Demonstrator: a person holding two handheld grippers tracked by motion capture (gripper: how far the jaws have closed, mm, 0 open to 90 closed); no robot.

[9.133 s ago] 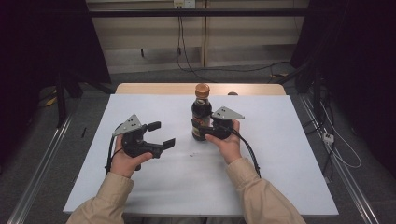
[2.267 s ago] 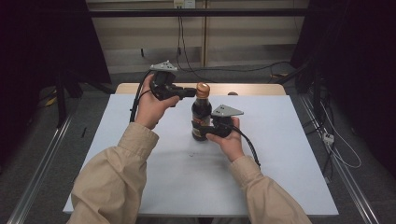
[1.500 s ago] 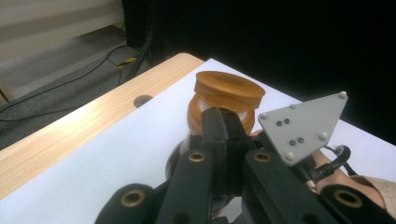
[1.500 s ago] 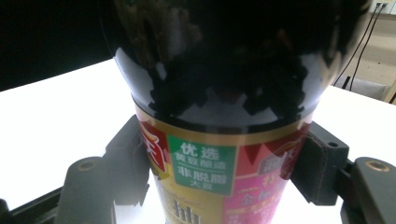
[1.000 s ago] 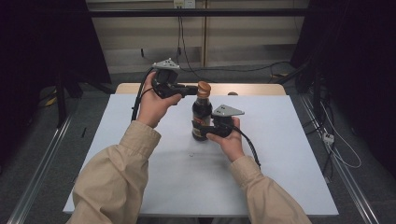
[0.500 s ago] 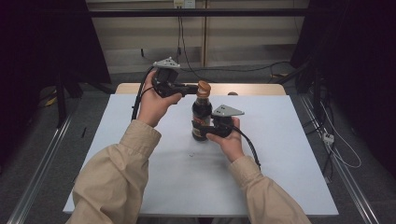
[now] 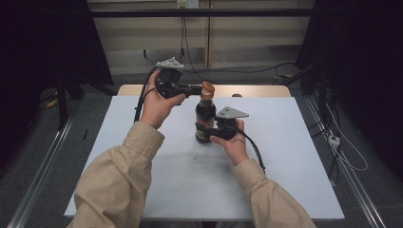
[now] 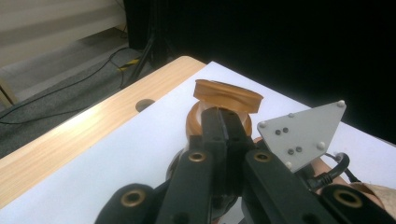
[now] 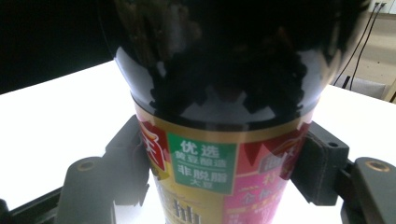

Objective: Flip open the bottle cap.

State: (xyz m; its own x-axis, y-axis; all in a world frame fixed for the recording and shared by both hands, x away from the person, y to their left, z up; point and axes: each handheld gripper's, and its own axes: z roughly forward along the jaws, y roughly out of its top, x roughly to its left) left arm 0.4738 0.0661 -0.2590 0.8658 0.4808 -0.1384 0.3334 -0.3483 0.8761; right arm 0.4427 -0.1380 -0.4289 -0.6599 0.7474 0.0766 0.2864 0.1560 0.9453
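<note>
Dark sauce bottle (image 7: 205, 121) stands upright on the white table (image 7: 285, 156), roughly mid-table toward the far edge. Brown cap (image 7: 207, 89) on top; in the left gripper view the cap (image 8: 227, 94) looks flipped up or tilted, with an orange-brown collar below it.

Label on the bottle (image 9: 215, 172) is red, gold and pink with a green patch reading 优选 / 非脱脂 and a third smaller character row, too small to be sure of. Large dark characters lower down are cut off, pink panel text blurred.

Right gripper (image 7: 209, 131) comes in level from the right, low on the bottle, jaws clamped on the labelled body, one pad each side in the right gripper view. Right hand (image 7: 232, 142) rests near the table, forearm angled in from bottom right, grey three-cornered plate on top.

Left gripper (image 7: 196, 89) is raised to cap height, pointing level at the cap from the left. Jaws together, tips pressed side by side right at the cap; whether they pinch part of it, cannot tell. Left hand (image 7: 159, 102) is lifted, wrist cocked, beige sleeve (image 7: 119, 175) stretching up from bottom left.

Wooden strip (image 7: 256, 90) edges the far side of the table.
</note>
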